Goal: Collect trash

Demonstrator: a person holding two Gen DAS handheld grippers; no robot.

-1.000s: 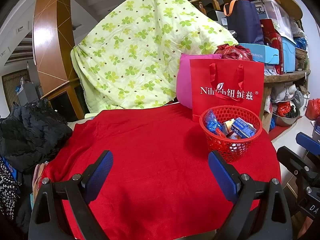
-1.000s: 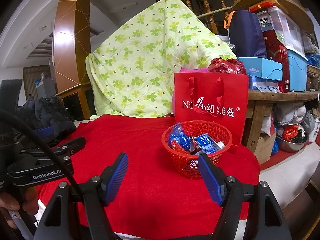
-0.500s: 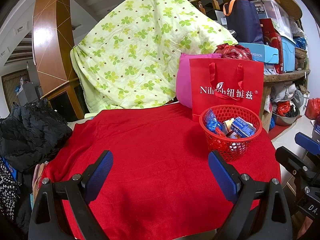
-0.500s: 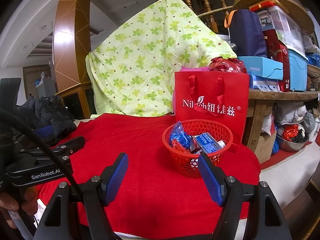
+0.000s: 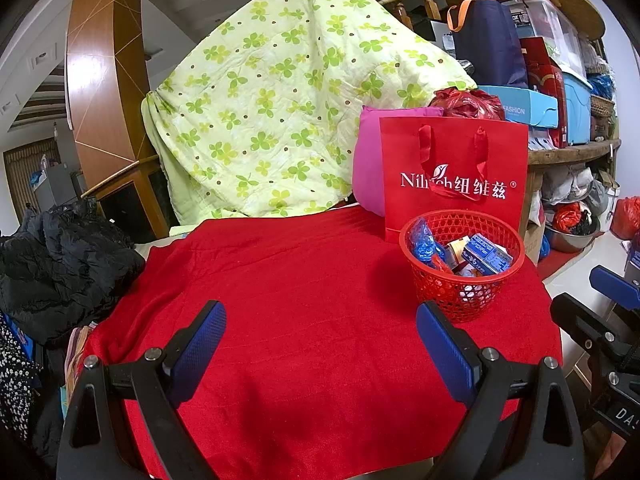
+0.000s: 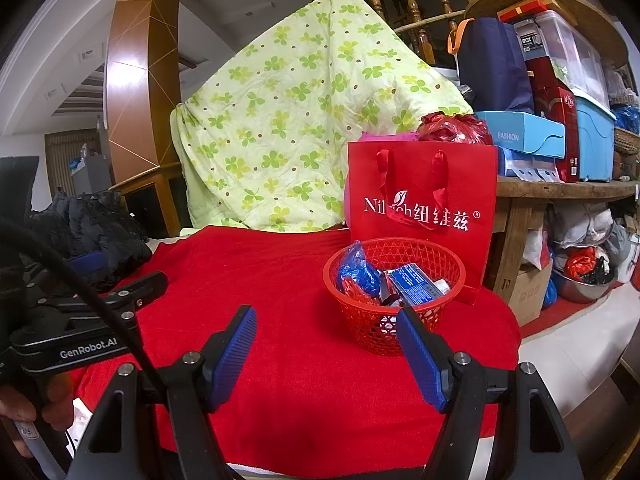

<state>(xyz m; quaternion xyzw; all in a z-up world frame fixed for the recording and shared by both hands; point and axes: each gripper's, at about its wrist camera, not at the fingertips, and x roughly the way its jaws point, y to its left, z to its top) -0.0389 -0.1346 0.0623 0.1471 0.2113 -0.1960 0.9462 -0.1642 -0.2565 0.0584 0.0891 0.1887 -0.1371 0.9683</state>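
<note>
A red mesh basket (image 5: 460,280) (image 6: 394,312) stands on the red cloth (image 5: 300,300) (image 6: 280,280) at the right. It holds trash: a crumpled blue wrapper (image 5: 423,241) (image 6: 358,272), a blue carton (image 5: 486,253) (image 6: 416,285) and other scraps. My left gripper (image 5: 320,344) hovers open over the cloth, left of and nearer than the basket, with nothing between its blue pads. My right gripper (image 6: 326,346) is open too, empty, its right pad just before the basket's near wall. In the right wrist view the left gripper's body (image 6: 84,320) shows at the left, with a hand below it.
A red paper bag (image 5: 452,176) (image 6: 420,208) stands upright right behind the basket, with a pink cushion (image 5: 372,160) beside it. A green clover quilt (image 5: 288,112) hangs at the back. A black jacket (image 5: 60,264) lies left. Stacked boxes fill a wooden shelf (image 6: 560,188) at the right.
</note>
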